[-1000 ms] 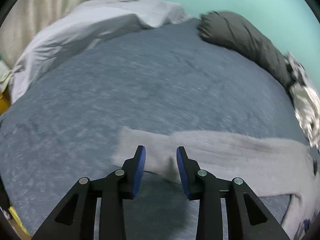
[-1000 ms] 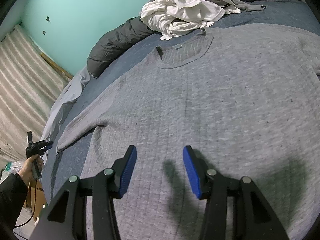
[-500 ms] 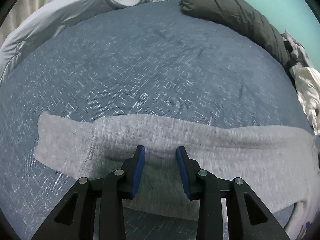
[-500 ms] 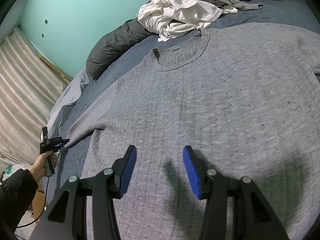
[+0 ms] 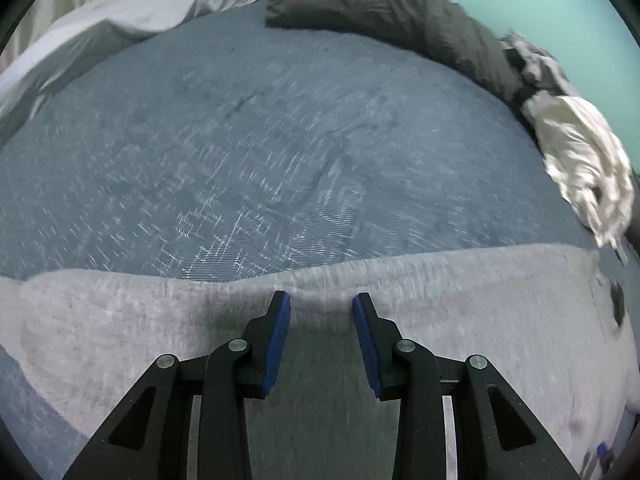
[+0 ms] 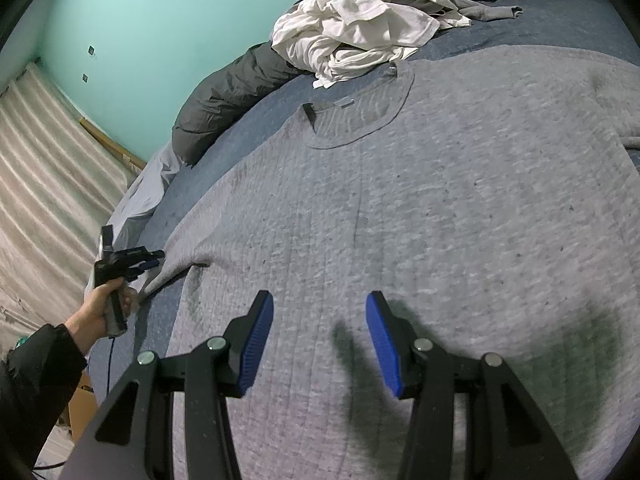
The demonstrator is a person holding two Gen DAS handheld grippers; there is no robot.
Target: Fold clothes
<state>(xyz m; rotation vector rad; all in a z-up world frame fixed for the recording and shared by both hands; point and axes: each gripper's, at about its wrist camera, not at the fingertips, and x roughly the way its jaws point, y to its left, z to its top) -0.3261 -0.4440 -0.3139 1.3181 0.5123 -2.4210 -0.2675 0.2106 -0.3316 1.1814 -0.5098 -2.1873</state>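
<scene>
- Two tongs are in use, one in each of the person's hands.
- One grey sweater (image 6: pixel 420 240) lies spread flat on the bed (image 6: pixel 540 20), front up, its round neckline toward the far side.
- One sleeve (image 5: pixel 200 320) of that sweater stretches out to the left across the blue bed cover (image 5: pixel 240 140).
- Left tongs (image 5: pixel 320 304): the two blue pads stand a moderate gap apart, with nothing clamped between them. The tips sit over the far edge of the sleeve; whether they touch the cloth cannot be told. The left wrist view is blurred.
- In the right wrist view the left tongs (image 6: pixel 154 258) appear at the left edge of the bed, just beside the sleeve end, gripped by one bare hand (image 6: pixel 106 300) in a dark cuff.
- Right tongs (image 6: pixel 320 302): the two blue pads stand well apart and hold nothing. They hang above the lower body of the sweater and cast one shadow on it.
- One heap of white clothes (image 6: pixel 360 28) lies at the far side, just beyond the neckline.
- One dark grey rolled duvet (image 5: pixel 400 12) lies along the far edge of the bed, next to the heap.
- One pale sheet (image 5: pixel 100 28) is bunched at the far left corner.
- One turquoise wall (image 6: pixel 140 20) stands behind the bed.
</scene>
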